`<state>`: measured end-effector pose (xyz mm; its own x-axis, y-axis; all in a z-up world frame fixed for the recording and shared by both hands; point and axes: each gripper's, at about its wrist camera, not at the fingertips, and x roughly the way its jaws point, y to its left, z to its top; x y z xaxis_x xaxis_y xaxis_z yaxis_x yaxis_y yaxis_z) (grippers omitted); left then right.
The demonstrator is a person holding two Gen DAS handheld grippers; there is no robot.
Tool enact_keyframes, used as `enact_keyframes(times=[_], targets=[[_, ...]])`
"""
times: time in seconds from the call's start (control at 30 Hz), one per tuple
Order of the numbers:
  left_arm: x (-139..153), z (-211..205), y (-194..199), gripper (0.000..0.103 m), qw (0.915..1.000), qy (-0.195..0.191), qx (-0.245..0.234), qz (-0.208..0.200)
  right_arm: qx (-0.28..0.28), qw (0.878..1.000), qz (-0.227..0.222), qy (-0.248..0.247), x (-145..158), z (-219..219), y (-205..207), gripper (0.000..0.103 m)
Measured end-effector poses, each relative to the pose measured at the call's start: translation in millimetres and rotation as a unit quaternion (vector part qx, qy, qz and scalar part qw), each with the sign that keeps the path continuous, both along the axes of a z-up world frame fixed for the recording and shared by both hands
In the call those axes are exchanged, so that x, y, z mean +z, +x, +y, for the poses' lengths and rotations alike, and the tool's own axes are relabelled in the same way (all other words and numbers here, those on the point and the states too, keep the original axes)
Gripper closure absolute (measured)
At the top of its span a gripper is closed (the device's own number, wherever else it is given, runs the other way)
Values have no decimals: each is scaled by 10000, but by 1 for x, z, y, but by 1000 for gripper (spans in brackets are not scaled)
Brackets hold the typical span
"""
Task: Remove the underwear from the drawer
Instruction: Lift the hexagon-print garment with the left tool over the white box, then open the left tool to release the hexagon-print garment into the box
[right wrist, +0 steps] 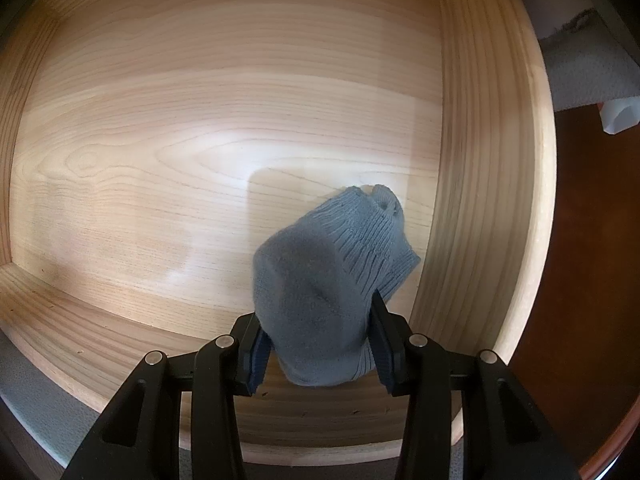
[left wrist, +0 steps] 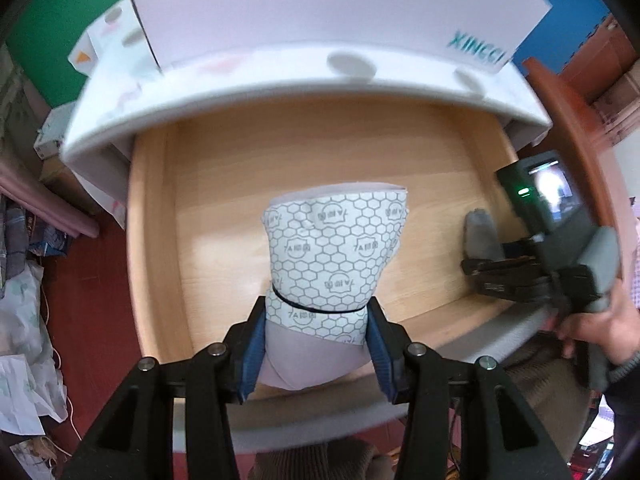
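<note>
A rolled bundle of underwear, pale lilac with a white wrapper printed in hexagons and a thin black band round it, hangs above the open wooden drawer. My left gripper is shut on its lower end, blue pads on both sides. In the right wrist view my right gripper points down into the drawer and is shut on a grey-blue knitted sock near the drawer's right wall. The same right gripper and sock show at the right of the left wrist view, held by a hand.
A white cabinet top overhangs the back of the drawer, with a white box printed in teal standing on it. A dark red floor with crumpled papers lies left. A grey padded edge runs along the drawer front.
</note>
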<state>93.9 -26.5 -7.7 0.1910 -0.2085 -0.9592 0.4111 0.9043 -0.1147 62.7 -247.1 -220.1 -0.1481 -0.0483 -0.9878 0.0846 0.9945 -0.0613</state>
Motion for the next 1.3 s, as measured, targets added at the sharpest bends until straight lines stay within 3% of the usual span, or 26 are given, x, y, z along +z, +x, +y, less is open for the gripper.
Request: enact_keyframes(times=[0.37,0.7,0.97,1.2,1.3], targets=[[99,12,-2,57,9948,-512,101,-875,28,10000,9,13,-1,0,3,62],[193,3,53,57,9808,-790,250,-1766,9,10000,12,9,0,0,3,62],[207,-21,127,57,9798,-683,428,-1830,9,10000,1,12,-1,0,3,61],[172,-31,177,56,9855,-288,643,-1543,23,10000,-12,14,-1,-1,3,61],[153,-28,188,56,9870,-311,796,-1365,15,10000,-11,14,0,-1,2,61]])
